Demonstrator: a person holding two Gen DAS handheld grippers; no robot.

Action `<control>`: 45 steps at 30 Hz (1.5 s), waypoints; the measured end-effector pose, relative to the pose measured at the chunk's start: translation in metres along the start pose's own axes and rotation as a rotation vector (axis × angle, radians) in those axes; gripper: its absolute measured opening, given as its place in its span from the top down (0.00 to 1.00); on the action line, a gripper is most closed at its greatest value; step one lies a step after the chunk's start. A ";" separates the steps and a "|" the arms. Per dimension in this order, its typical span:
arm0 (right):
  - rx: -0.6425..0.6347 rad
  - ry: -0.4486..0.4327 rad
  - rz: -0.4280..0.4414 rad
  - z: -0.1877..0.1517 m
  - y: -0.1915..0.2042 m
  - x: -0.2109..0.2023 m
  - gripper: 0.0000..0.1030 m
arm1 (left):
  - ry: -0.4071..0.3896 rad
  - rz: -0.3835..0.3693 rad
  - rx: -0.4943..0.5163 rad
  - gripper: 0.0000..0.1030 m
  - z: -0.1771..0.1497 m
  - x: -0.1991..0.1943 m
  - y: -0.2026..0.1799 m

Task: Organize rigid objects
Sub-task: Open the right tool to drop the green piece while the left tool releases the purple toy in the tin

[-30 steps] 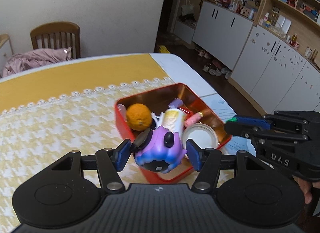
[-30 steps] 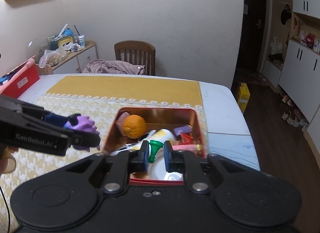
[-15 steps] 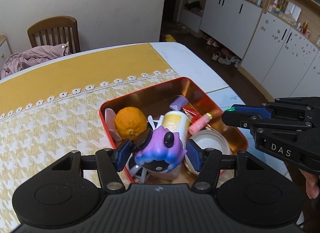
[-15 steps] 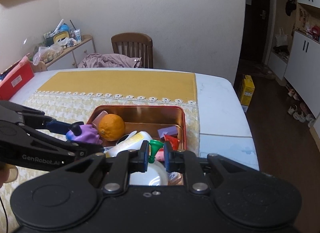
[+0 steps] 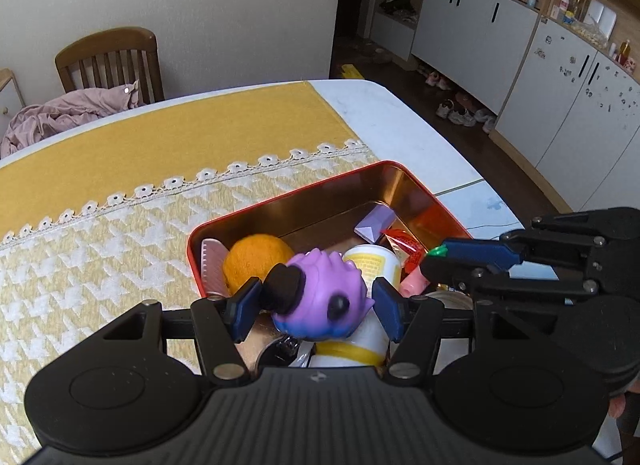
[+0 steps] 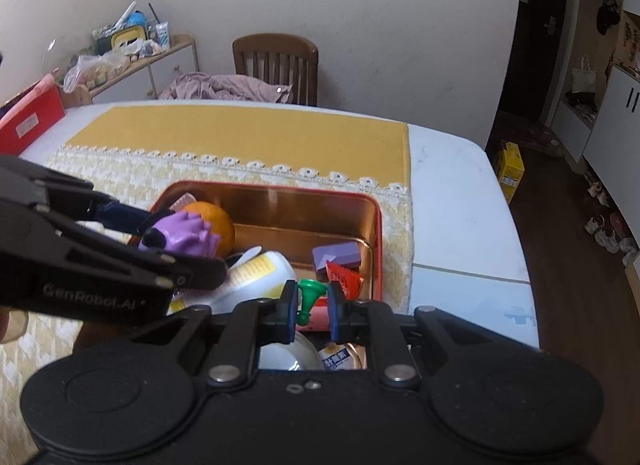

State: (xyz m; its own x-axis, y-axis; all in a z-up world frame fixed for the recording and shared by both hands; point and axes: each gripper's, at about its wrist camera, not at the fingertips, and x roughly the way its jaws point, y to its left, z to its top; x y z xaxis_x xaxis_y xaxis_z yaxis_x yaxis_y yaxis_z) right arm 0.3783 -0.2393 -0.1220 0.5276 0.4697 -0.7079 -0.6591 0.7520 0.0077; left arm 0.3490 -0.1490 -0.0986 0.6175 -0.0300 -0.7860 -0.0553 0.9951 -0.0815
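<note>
My left gripper (image 5: 316,307) is shut on a purple and blue toy figure (image 5: 320,301) and holds it over the near left part of a red tin box (image 5: 280,201). My right gripper (image 6: 313,307) is shut on a small green funnel (image 6: 307,297) over the box's near end (image 6: 376,225). The box holds an orange (image 5: 252,261), a white and yellow bottle (image 5: 370,265), a purple block (image 5: 374,223), a red packet (image 6: 342,279), a pink comb (image 5: 212,265) and a white bowl (image 6: 286,353). The left gripper also shows in the right wrist view (image 6: 180,249).
The box stands on a yellow and white tablecloth (image 5: 100,225) near the table's right edge (image 6: 480,225). A wooden chair (image 6: 276,61) with pink cloth (image 6: 224,87) stands at the far side. A red box (image 6: 28,121) sits far left. White cabinets (image 5: 560,85) line the right wall.
Both grippers have moved forward and lower over the box with their objects still held. The toy now hangs over the bottle and orange; the funnel is closer to the box's contents.
</note>
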 end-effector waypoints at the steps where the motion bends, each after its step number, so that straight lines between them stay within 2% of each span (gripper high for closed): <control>1: -0.003 0.002 -0.001 0.000 0.000 0.001 0.87 | 0.000 0.002 -0.005 0.42 0.000 0.002 0.001; 10: -0.012 0.020 -0.010 -0.003 0.000 0.007 0.86 | 0.015 -0.004 -0.041 0.42 0.001 0.014 0.008; 22: 0.023 0.015 -0.001 -0.005 -0.002 0.004 0.77 | 0.020 -0.007 -0.081 0.42 -0.002 0.011 0.019; 29: 0.062 0.010 0.011 -0.009 -0.003 -0.005 0.67 | -0.003 0.001 -0.043 0.41 -0.007 0.001 0.016; 34: 0.096 -0.012 0.007 -0.012 -0.004 -0.015 0.58 | -0.029 -0.001 -0.012 0.37 -0.011 -0.010 0.011; 42: 0.138 -0.055 0.018 -0.015 -0.003 -0.038 0.42 | -0.063 -0.037 0.004 0.33 -0.018 -0.034 0.009; 45: 0.147 -0.070 0.020 -0.017 -0.001 -0.047 0.39 | -0.080 -0.041 0.022 0.32 -0.021 -0.043 0.008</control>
State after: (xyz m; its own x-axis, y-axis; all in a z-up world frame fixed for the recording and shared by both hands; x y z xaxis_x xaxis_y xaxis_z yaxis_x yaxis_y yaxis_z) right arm 0.3453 -0.2701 -0.1003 0.5547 0.5123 -0.6556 -0.5871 0.7994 0.1279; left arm 0.3054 -0.1421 -0.0779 0.6793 -0.0641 -0.7311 -0.0119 0.9951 -0.0984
